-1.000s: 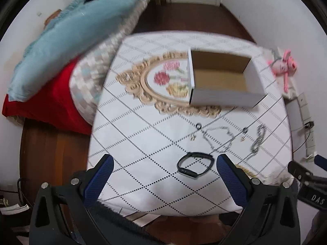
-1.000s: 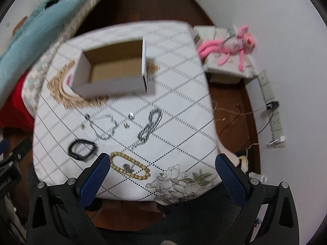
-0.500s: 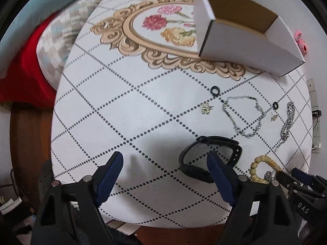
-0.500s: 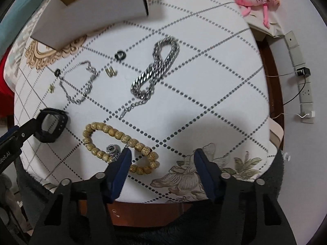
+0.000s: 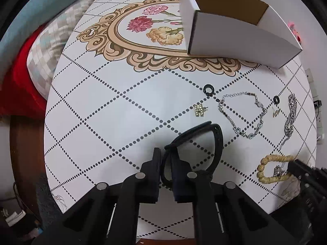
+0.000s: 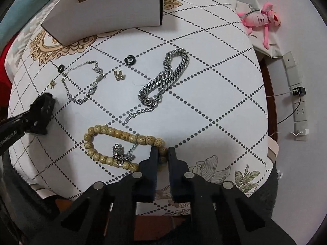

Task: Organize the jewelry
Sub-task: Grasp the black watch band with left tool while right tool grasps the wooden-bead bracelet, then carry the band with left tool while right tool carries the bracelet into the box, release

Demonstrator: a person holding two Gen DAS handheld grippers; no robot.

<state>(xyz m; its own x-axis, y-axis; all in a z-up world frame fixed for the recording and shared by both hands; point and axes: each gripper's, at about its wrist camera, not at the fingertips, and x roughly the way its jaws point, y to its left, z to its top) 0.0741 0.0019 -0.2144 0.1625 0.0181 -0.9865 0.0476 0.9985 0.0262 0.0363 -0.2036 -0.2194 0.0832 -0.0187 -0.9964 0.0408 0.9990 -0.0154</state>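
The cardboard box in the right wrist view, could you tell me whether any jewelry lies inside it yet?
Cannot tell: the box shows only its outer wall and part of a brown inner wall, and its floor is hidden.

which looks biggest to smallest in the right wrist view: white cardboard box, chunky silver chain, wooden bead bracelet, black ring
1. white cardboard box
2-3. chunky silver chain and wooden bead bracelet: alike, bracelet nearer the camera
4. black ring

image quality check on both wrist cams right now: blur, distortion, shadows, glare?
Left wrist view: sharp, no motion blur; strong fisheye bends the table edge and the white box; soft shadow by the left gripper, shut on the black band. Right wrist view: also sharp; mild glints on the silver chain, no blown highlights; right gripper shut on the bead bracelet; dark vignette at the corners.
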